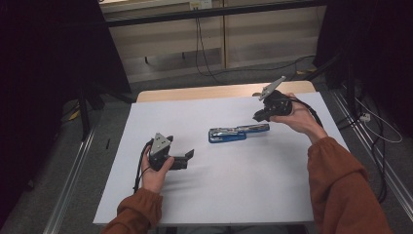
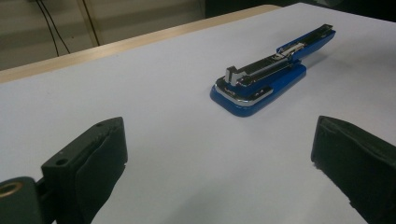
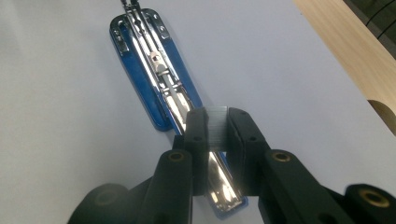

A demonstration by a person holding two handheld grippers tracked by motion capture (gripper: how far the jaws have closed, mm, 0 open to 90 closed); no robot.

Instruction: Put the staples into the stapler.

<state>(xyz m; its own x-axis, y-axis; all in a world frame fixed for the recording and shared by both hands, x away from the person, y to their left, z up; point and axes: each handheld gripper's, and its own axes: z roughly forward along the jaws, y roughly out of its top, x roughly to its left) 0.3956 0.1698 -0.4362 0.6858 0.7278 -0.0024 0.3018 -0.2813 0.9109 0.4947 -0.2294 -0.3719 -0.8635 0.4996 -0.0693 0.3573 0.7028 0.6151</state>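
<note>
- While the blue stapler (image 1: 237,132) lies opened flat near the middle of the high view on the white tabletop (image 1: 243,190), the right gripper (image 1: 261,115) hangs above its right end, in the upper right of the frame.
- In the right gripper view, the jaws stand narrow, pinched on a small grey strip of staples (image 3: 216,131) in the lower middle, with the stapler's shiny metal rail (image 3: 159,70) running from the upper left down beneath them.
- The left gripper (image 1: 189,157) sits in the lower left of the high view, well apart from the stapler.
- In the left gripper view, its jaws stand wide with nothing between them, and the stapler lies in the upper right.
</note>
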